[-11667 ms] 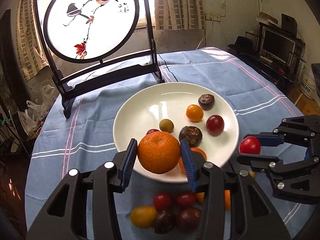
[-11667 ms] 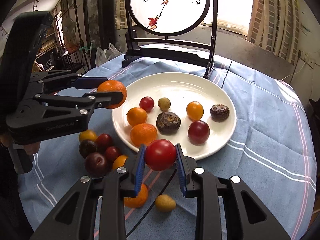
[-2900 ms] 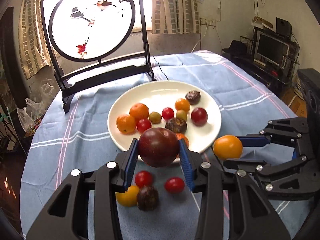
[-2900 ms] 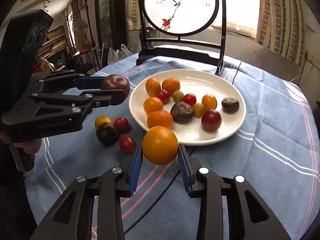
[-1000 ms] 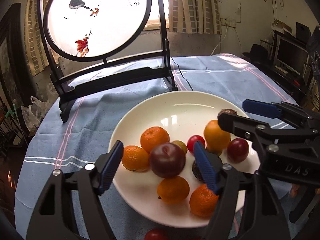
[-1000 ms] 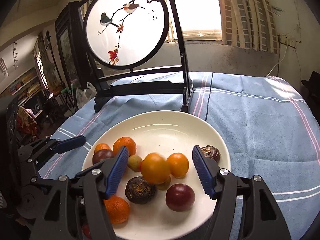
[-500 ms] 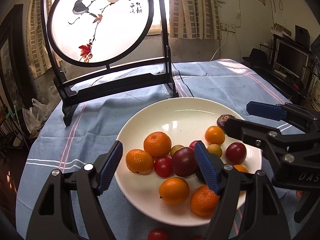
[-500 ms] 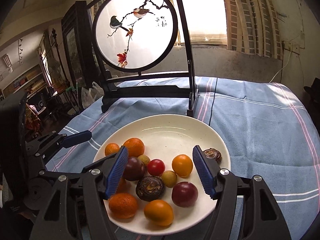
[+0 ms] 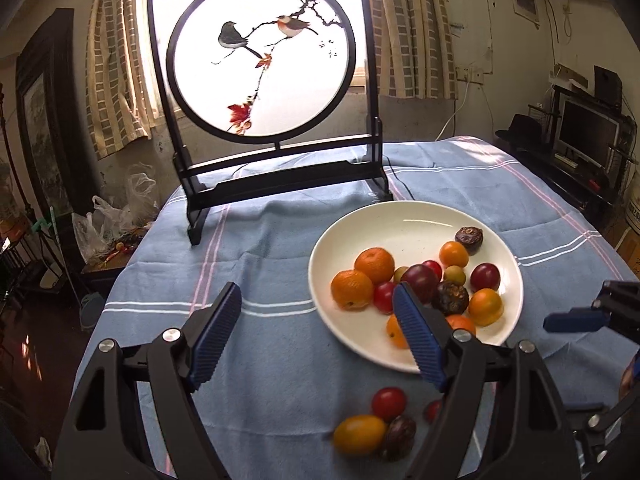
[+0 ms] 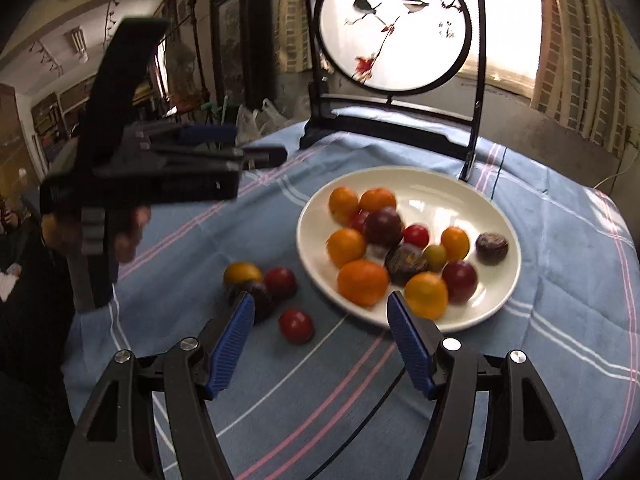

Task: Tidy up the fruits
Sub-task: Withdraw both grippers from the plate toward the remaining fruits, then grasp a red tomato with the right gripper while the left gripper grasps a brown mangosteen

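A white plate (image 9: 404, 218) (image 10: 456, 184) on the blue tablecloth holds several fruits: oranges, red tomatoes, dark plums and a brown passion fruit. A few loose fruits lie on the cloth in front of it: a yellow one (image 9: 359, 435) (image 10: 242, 274), a red tomato (image 9: 389, 399) (image 10: 296, 325), another red one (image 10: 280, 282) and a dark one (image 9: 400, 436). My left gripper (image 9: 318, 332) is open and empty, left of the plate. My right gripper (image 10: 322, 340) is open and empty, above the cloth near the loose tomato.
A black-framed round screen painted with birds (image 9: 262, 68) (image 10: 394, 26) stands at the back of the table. A black cable (image 10: 372, 408) runs over the cloth near the front. The table edge drops off on the left, with bags (image 9: 116, 216) on the floor.
Both grippers have drawn back from over the plate, still open. The left one has shifted left; the right one has pulled back and left toward the loose fruits.
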A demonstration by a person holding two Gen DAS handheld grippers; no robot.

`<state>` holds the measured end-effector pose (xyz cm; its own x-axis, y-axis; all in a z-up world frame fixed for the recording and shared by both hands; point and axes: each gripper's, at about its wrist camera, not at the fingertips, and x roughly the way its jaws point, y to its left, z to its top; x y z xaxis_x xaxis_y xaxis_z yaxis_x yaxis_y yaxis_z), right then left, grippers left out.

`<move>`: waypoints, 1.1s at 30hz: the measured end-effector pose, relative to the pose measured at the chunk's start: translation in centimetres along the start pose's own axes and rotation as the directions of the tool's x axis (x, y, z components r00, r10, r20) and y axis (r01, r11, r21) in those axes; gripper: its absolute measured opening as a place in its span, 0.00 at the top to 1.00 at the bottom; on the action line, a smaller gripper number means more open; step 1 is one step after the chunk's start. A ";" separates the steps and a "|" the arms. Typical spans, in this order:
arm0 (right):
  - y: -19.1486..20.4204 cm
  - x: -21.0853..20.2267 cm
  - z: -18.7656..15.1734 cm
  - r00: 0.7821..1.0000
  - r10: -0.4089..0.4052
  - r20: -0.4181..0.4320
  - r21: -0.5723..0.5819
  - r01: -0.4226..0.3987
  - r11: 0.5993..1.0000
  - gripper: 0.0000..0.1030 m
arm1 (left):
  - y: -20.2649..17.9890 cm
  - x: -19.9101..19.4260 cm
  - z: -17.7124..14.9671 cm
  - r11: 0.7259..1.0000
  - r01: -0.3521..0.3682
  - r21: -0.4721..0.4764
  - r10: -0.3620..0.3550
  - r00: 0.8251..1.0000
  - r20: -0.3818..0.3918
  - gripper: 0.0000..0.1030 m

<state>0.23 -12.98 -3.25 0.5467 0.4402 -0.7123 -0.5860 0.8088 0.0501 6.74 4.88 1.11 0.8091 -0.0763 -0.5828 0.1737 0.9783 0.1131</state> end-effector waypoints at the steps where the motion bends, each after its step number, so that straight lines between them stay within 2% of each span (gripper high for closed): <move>1: 0.5 0.8 -0.6 0.999 0.004 -0.032 -0.008 -0.004 1.000 0.33 | 0.5 -0.5 -0.6 1.000 0.000 -0.003 0.000 1.000 -0.008 0.26; 6: 1.7 4.6 -1.7 0.991 0.011 -0.130 -0.016 -0.013 1.000 0.35 | 1.6 -2.3 -3.7 1.000 0.000 0.025 0.001 0.999 -0.048 0.26; 8: 2.2 5.9 -1.6 0.988 0.010 -0.155 -0.034 -0.016 0.999 0.47 | 1.6 -2.7 -4.9 0.999 0.002 0.052 0.001 0.998 -0.063 0.26; 10: 2.5 7.1 -1.5 0.984 -0.009 -0.179 -0.058 -0.001 0.998 0.56 | 1.2 -3.0 -5.9 0.997 0.015 0.077 -0.008 0.996 -0.084 0.26; 11: 2.6 7.5 -1.5 0.982 -0.018 -0.186 -0.065 0.006 0.998 0.64 | 0.9 -3.0 -6.3 0.995 0.029 0.091 -0.019 0.995 -0.100 0.26; 14: 2.3 7.6 -1.5 0.985 -0.007 -0.174 -0.054 -0.002 0.999 0.76 | -0.7 -3.0 -7.5 0.988 0.085 0.129 -0.068 0.989 -0.132 0.26; 17: 1.6 6.6 -1.6 0.989 0.001 -0.146 -0.029 -0.005 1.000 0.76 | -3.1 -2.6 -8.6 0.975 0.158 0.157 -0.130 0.976 -0.177 0.25; 21: 0.3 5.1 -1.9 0.993 0.000 -0.117 0.007 0.001 1.000 0.76 | -5.6 -1.6 -9.7 0.965 0.198 0.170 -0.158 0.962 -0.223 0.30; 26: -0.3 4.8 -2.4 0.994 0.027 -0.106 0.026 -0.025 0.999 0.76 | -6.4 0.8 -9.7 0.979 0.178 0.099 -0.143 0.947 -0.288 0.50; 30: -0.3 5.1 -2.6 0.993 0.029 -0.116 0.021 -0.027 0.999 0.76 | -6.5 1.4 -8.8 0.987 0.140 0.077 -0.116 0.958 -0.262 0.56; 33: -0.4 5.2 -2.8 0.992 0.043 -0.122 0.024 -0.040 0.999 0.76 | -6.6 1.7 -8.6 0.990 0.119 0.079 -0.095 0.962 -0.258 0.69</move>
<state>1.61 -12.10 -8.89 0.4442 0.4234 -0.7896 -0.5926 0.7998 0.0955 2.14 -0.03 -7.49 0.6168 -0.1167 -0.7784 0.3128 0.9439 0.1063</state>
